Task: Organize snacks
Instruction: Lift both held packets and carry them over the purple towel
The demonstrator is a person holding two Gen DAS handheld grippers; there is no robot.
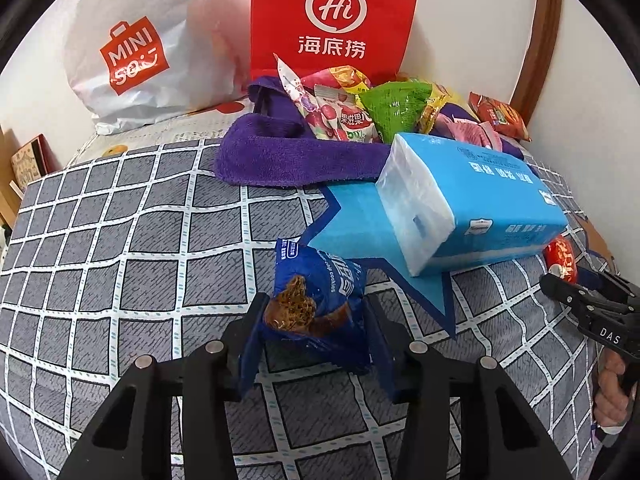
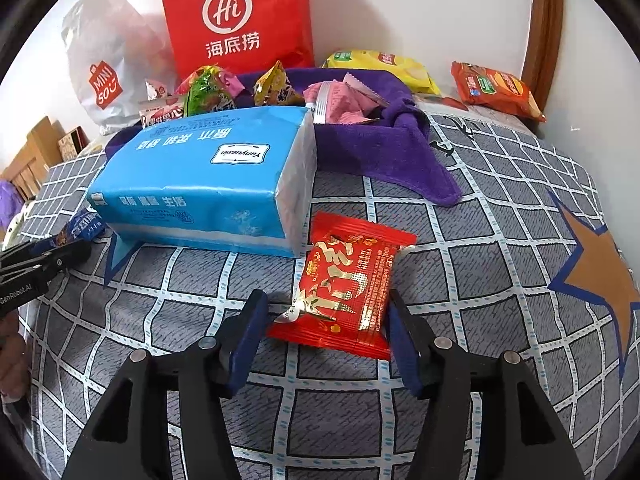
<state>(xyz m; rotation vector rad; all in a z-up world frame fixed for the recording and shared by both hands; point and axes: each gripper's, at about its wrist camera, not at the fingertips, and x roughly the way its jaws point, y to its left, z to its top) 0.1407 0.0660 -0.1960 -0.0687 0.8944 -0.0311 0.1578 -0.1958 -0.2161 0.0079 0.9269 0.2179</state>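
Note:
My left gripper is shut on a blue chocolate-chip cookie packet, both pads pressing its sides, just above the checked bedspread. In the right wrist view the same packet shows at the far left. My right gripper stands open around a red snack packet that lies flat on the bedspread. A gap shows beside its left finger. More snack packets sit piled on a purple towel at the back.
A big blue tissue pack lies between the two grippers. A red paper bag and a white plastic bag lean on the wall. Yellow and orange chip bags lie at the back right by a wooden frame.

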